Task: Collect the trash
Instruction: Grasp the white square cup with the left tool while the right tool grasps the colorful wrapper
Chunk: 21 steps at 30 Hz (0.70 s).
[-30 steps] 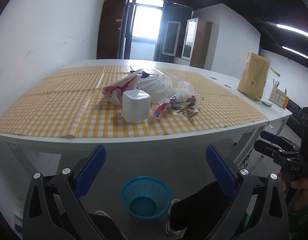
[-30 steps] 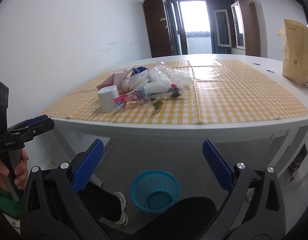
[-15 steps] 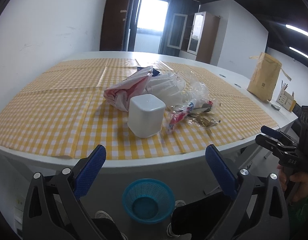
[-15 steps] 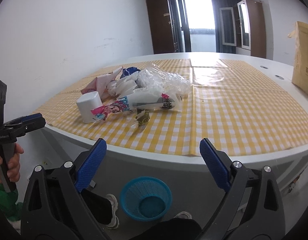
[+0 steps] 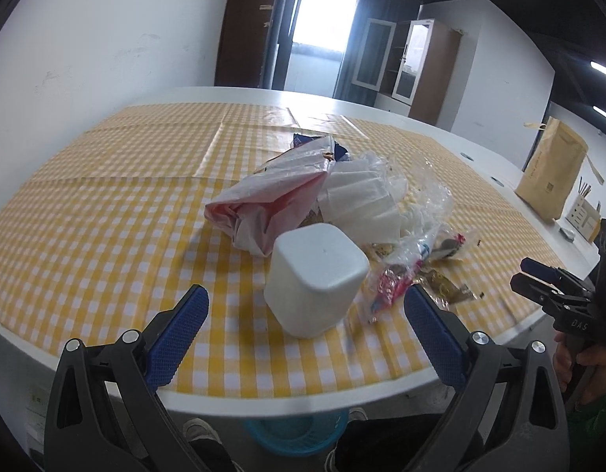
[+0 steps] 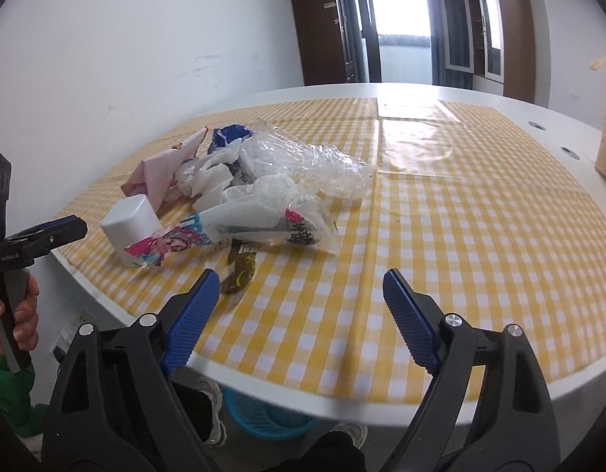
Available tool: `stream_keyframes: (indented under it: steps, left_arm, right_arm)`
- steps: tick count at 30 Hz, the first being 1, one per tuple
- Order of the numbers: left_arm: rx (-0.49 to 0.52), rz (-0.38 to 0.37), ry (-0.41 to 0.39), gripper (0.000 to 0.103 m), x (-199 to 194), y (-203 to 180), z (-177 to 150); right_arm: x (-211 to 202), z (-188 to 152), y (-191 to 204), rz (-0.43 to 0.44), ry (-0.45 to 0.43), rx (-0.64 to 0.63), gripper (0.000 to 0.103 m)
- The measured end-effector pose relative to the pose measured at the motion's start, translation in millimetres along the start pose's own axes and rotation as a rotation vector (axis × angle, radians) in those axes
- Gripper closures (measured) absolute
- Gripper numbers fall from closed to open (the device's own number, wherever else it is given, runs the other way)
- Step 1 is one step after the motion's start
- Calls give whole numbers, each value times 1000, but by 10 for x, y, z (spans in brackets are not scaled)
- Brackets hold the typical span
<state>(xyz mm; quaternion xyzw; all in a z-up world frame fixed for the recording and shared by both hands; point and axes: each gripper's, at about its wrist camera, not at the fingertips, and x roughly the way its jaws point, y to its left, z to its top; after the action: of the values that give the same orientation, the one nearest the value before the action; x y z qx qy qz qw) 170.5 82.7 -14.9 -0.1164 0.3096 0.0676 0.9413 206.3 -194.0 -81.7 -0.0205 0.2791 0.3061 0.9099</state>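
Observation:
A trash pile lies on the yellow checked tablecloth (image 5: pixel 106 181). It holds an upturned white foam cup (image 5: pixel 316 275), a pink-and-white plastic bag (image 5: pixel 271 196), crumpled clear film (image 6: pixel 303 161), a colourful snack wrapper (image 6: pixel 173 242) and a dark gold wrapper (image 6: pixel 240 271). My left gripper (image 5: pixel 306 294) is open just short of the cup, over the table's near edge. My right gripper (image 6: pixel 299 279) hovers over the cloth to the right of the pile; its jaws are closing with nothing between them. Each gripper shows at the edge of the other's view. A blue basket (image 5: pixel 299 428) sits on the floor below the table edge.
A brown paper bag (image 5: pixel 550 181) and a small box of sticks (image 5: pixel 582 216) stand at the table's far right. A white wall runs along the left side. The person's legs and shoes (image 6: pixel 212 417) are beside the blue basket (image 6: pixel 263 421).
Both grippers have moved forward to the table, so the pile looks larger and closer. The basket is now half hidden under the table edge. The right jaws have narrowed a little.

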Motion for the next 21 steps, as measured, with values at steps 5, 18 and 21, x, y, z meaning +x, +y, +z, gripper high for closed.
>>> stream_keyframes:
  steps: [5,18,21]
  left_arm:
    - [33,20,21,6,161,-101,79]
    - [-7,86,54,6,503,-57,229]
    - [-17,72,69,6,590,-53,251]
  right_arm:
    - [253,194,-80,-19,22,-17,34]
    - [778,401,-39,5,141,-98,76]
    - [787,350,-14,9,157,-100,92]
